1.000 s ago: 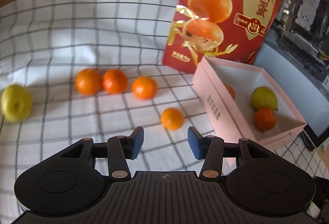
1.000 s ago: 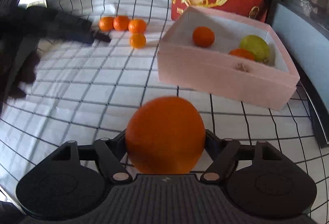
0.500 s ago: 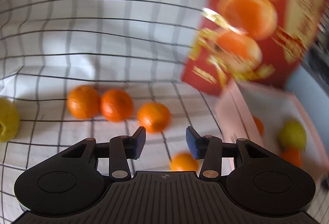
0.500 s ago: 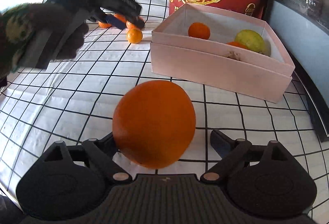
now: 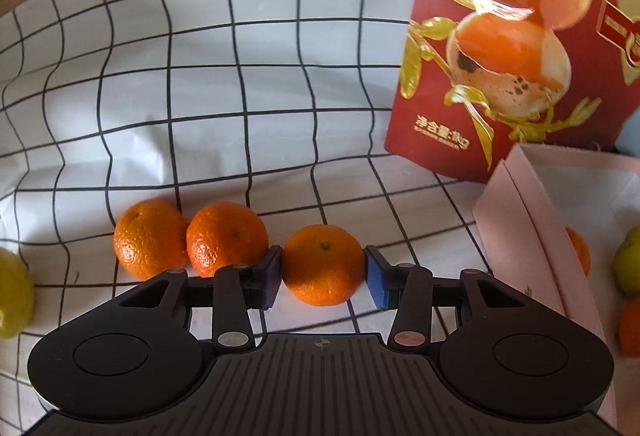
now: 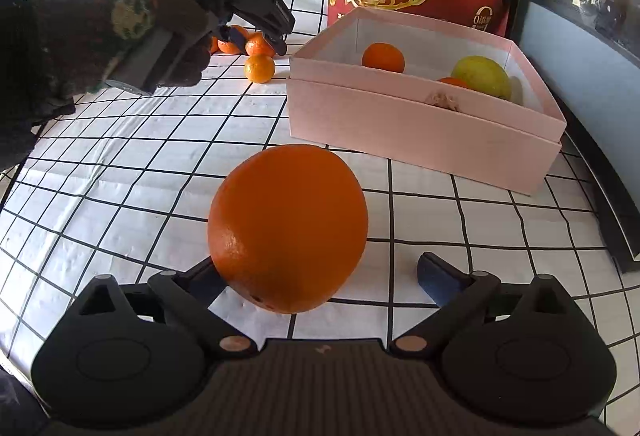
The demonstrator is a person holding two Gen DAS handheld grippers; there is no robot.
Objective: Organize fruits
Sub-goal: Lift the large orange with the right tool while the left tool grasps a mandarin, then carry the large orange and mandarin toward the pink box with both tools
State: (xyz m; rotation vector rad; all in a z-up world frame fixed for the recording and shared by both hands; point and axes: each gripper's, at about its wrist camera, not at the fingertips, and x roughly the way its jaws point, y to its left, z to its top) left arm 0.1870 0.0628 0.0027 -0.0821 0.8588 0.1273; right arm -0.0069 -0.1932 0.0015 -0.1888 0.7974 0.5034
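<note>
In the left wrist view my left gripper has its blue pads on either side of a mandarin lying on the checked cloth; the pads touch or nearly touch its sides. Two more mandarins lie just to its left. In the right wrist view my right gripper is open; a large orange rests against its left finger, with a clear gap to the right pad. The pink box ahead holds an orange, a yellow-green fruit and another orange.
A red snack bag stands behind the box. A yellow-green fruit lies at the far left of the cloth. A lone mandarin lies near the box's left corner. A dark unit borders the right side.
My left gripper moved forward past the lone mandarin and now has a mandarin from the row between its pads. My right gripper opened; the large orange now leans on its left finger only.
</note>
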